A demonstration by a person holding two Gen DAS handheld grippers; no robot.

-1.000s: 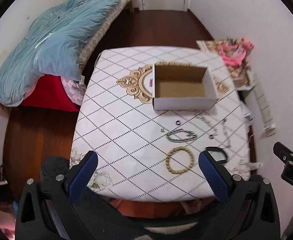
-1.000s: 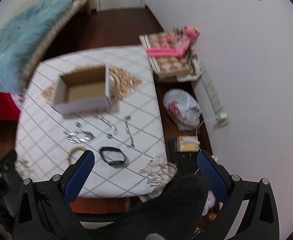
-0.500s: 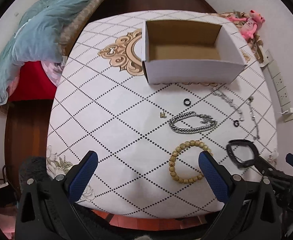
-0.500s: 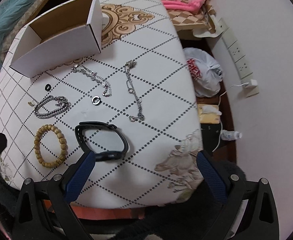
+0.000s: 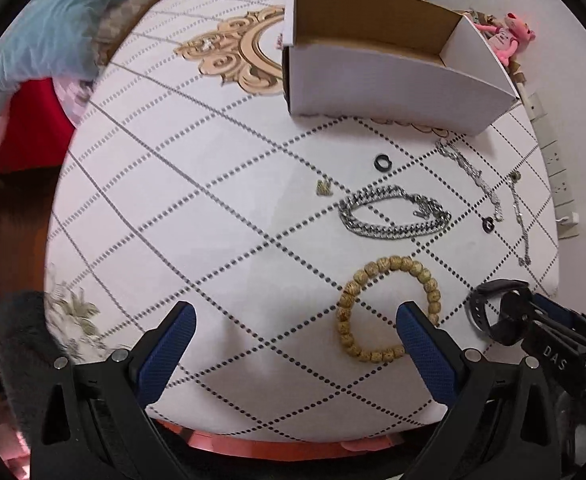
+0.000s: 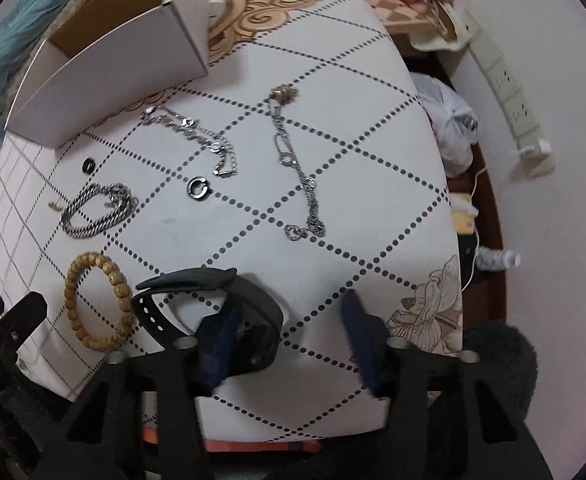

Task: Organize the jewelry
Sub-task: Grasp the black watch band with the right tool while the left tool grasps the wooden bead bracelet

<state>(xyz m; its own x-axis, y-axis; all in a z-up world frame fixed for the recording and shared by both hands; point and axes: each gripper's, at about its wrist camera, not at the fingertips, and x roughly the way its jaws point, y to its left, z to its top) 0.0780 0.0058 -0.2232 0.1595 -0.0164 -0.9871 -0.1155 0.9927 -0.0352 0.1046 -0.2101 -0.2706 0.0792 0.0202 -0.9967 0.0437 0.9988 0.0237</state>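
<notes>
Your right gripper (image 6: 289,320) sits low at the tabletop's (image 6: 373,152) near edge, jaws wide, one finger inside the black looped wristband (image 6: 213,292), gripping nothing. Your left gripper (image 5: 293,328) hovers, jaws wide and empty, beside the round wooden bead bracelet (image 5: 389,306). The wristband's long axis runs left-right.

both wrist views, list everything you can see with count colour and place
cardboard box: 1, white outside, brown inside, far side of table, open, looks empty
table: 1, white cloth with dotted diamond grid
wooden bead bracelet: 1, tan, near edge
chunky chain bracelet: 1, silver, mid table
thin chains: 2, silver, right of centre
small rings: 2, black, one by the box, one by the chains
tiny charm: 1, gold, left of chunky chain
watch band: 1, black, near edge
blanket: 1, light blue, left of table
plush toy: 1, pink, behind box
left gripper: open, above near edge
right gripper: open, left finger at watch band
</notes>
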